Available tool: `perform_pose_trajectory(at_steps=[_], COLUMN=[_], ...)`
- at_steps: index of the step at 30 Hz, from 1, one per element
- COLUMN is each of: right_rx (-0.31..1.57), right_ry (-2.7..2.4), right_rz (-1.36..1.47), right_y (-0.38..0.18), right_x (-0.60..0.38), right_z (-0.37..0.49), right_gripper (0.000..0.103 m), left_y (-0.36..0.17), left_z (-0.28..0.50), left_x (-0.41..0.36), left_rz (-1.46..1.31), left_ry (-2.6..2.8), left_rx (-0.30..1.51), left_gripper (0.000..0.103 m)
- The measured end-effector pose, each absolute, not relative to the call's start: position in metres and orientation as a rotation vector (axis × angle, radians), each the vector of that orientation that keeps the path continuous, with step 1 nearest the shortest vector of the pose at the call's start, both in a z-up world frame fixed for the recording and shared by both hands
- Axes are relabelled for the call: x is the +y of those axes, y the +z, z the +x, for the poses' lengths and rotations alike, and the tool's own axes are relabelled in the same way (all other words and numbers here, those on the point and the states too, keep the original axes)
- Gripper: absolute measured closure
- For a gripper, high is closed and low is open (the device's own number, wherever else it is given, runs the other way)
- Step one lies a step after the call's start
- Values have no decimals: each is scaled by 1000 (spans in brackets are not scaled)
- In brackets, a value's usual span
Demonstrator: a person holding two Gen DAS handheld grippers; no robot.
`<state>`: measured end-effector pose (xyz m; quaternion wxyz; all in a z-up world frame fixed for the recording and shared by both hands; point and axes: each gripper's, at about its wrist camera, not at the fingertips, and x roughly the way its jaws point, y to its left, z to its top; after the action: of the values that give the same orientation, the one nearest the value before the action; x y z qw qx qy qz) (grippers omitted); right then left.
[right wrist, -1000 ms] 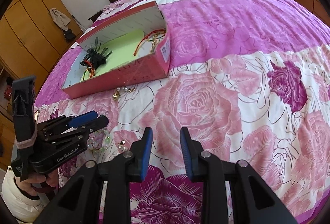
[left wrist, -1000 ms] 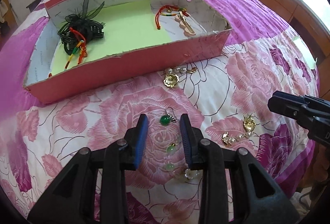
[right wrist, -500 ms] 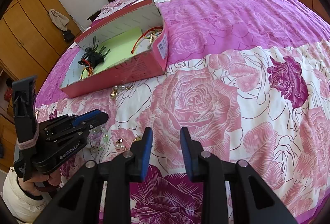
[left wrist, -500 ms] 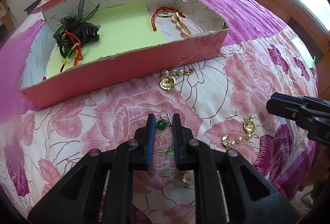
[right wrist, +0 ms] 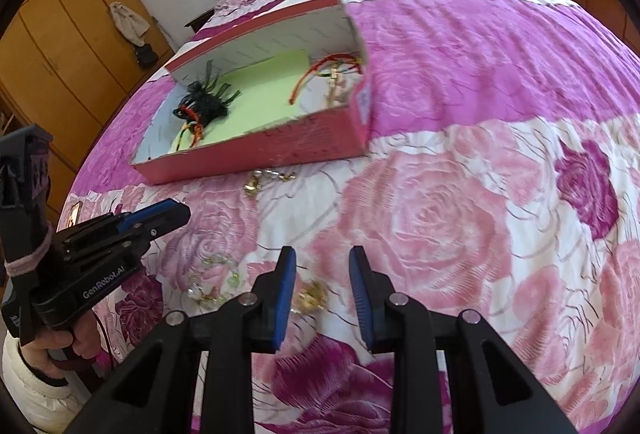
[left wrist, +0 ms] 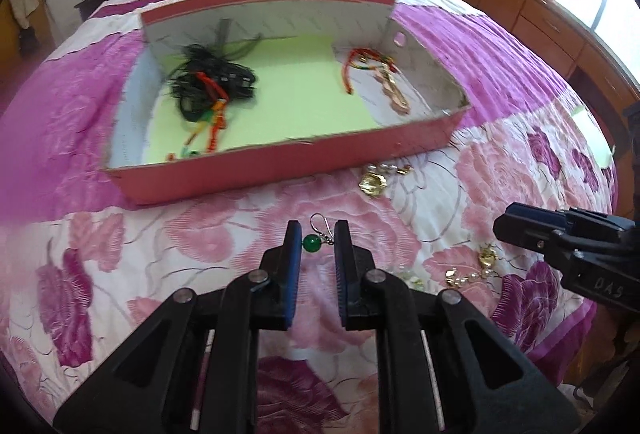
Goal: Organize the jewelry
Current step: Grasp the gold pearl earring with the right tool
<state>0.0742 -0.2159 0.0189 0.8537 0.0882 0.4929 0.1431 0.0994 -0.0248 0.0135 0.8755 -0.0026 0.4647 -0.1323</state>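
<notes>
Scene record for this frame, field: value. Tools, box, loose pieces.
left tool: closed on green earring, short of the box
right tool: open, above gold earring
pink box: holds black hair ties and red cord bracelet
loose on bedspread: gold-pearl piece beside box front

Open bedspread [left wrist: 224,234] before box wall [left wrist: 280,170]

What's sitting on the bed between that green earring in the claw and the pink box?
In the left wrist view, only bare rose-print bedspread lies between the green earring and the box. A gold earring sits off to the right.
</notes>
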Motion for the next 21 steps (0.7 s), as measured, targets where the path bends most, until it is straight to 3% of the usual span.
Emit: perform_pose_trajectory(at_steps=[21], right_rx=[1103], right_ry=[370], right_rz=[146], right_y=[0], right_x=[-149], right_z=[127], right_gripper=[73], left_y=[7], left_z=[104], left_x=[30], left_rz=[-83], left_ry=[-108], left_rx=[962], left_gripper=[95])
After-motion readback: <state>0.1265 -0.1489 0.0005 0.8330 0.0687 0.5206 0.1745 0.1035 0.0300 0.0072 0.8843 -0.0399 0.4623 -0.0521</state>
